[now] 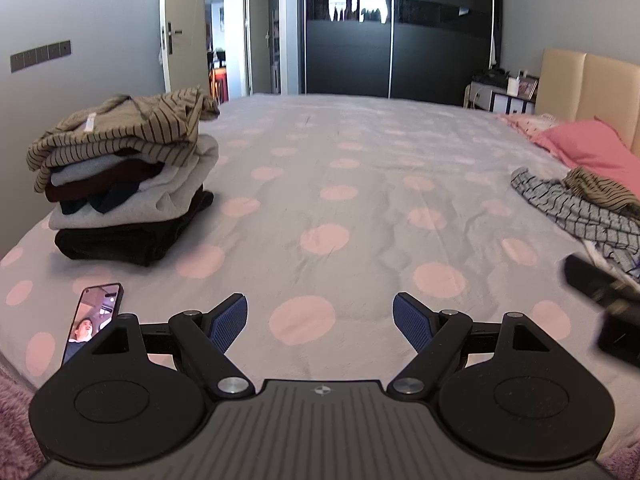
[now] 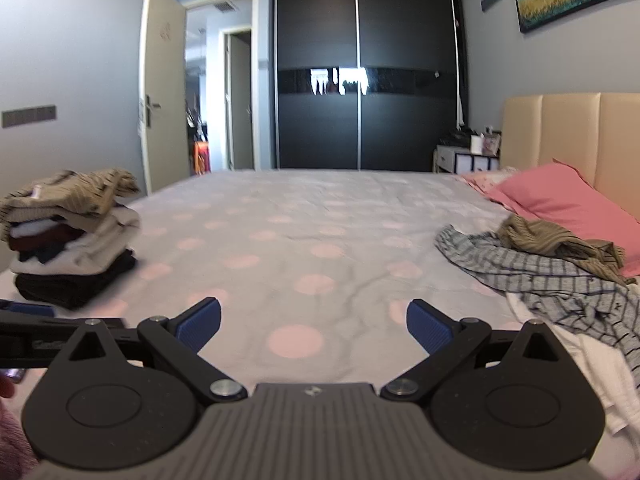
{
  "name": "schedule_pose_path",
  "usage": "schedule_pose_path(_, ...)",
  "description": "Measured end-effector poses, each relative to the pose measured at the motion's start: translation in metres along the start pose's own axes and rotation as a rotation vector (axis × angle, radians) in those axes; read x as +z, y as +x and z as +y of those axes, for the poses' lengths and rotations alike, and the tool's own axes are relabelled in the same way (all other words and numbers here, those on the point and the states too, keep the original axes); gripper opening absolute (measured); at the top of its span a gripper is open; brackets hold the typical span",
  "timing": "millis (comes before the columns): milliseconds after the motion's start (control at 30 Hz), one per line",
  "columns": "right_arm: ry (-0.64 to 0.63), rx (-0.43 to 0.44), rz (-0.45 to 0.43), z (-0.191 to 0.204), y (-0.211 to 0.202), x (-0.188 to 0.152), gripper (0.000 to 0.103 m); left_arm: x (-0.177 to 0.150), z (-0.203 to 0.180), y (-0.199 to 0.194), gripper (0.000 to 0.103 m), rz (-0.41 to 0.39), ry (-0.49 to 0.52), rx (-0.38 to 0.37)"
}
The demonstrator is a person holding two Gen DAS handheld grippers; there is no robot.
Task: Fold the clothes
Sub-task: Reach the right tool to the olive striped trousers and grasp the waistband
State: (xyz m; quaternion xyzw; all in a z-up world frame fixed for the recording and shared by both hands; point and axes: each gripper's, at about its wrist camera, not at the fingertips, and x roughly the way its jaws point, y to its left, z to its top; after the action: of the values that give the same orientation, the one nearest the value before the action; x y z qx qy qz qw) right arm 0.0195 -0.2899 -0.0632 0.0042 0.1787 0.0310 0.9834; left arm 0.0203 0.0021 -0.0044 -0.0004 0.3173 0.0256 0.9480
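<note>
A stack of folded clothes (image 1: 124, 184) stands on the left of the bed, topped by a striped olive garment; it also shows in the right wrist view (image 2: 72, 236). A loose heap of unfolded clothes (image 1: 580, 208), a checked shirt and a striped olive piece, lies on the right; in the right wrist view (image 2: 560, 276) white cloth lies under it. My left gripper (image 1: 320, 322) is open and empty above the near bed edge. My right gripper (image 2: 314, 326) is open and empty too. It appears blurred at the left view's right edge (image 1: 600, 300).
The bed (image 1: 340, 184) has a grey cover with pink dots. A phone (image 1: 94, 320) lies near the front left edge. Pink pillows (image 2: 560, 196) and a beige headboard (image 2: 572, 132) are at the right. A dark wardrobe (image 2: 360, 80) and an open door (image 2: 160, 88) are behind.
</note>
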Motion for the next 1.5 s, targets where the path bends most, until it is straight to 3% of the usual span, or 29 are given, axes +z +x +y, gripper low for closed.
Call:
schedule_pose_path(133,0.010,-0.054,0.045,-0.040,0.022,0.018,0.096,0.010,-0.004,0.024,0.080,0.050,0.004,0.010)
schedule_pose_path(200,-0.006,-0.102,0.068,-0.070,0.039,0.027,0.086,0.013,-0.006,0.036,0.080,0.054,0.015,0.023)
schedule_pose_path(333,-0.018,-0.253,0.133,-0.145,0.087,0.038,0.085,0.012,-0.005,0.062,0.080,0.082,-0.005,0.038)
schedule_pose_path(467,-0.135,-0.359,0.158,-0.211,0.142,0.045,0.086,0.010,-0.005,0.089,0.080,0.124,-0.015,0.069)
schedule_pose_path(700,-0.251,-0.437,0.207,-0.302,0.235,0.058,0.094,0.011,-0.004,0.124,0.080,0.163,-0.035,0.115)
schedule_pose_path(900,-0.291,-0.449,0.279,-0.345,0.297,0.051,0.091,0.013,-0.008,0.153,0.080,0.187,-0.026,0.129)
schedule_pose_path(933,-0.292,-0.445,0.283,-0.348,0.303,0.049,0.087,0.013,-0.009,0.155,0.080,0.191,-0.023,0.127)
schedule_pose_path(967,-0.293,-0.440,0.288,-0.350,0.309,0.048,0.069,0.013,-0.010,0.158,0.080,0.196,-0.019,0.124)
schedule_pose_path(1000,-0.300,-0.436,0.296,-0.350,0.311,0.049,0.044,0.014,-0.012,0.161,0.079,0.201,-0.015,0.122)
schedule_pose_path(1067,-0.318,-0.425,0.311,-0.346,0.314,0.050,0.015,0.014,-0.014,0.164,0.079,0.206,-0.013,0.111)
schedule_pose_path(1233,-0.356,-0.304,0.294,-0.305,0.291,0.062,0.007,0.015,-0.014,0.151,0.079,0.189,-0.006,0.087)
schedule_pose_path(1500,-0.399,-0.004,0.244,-0.177,0.204,0.076,0.007,0.023,0.001,0.103,0.079,0.111,-0.010,0.084)
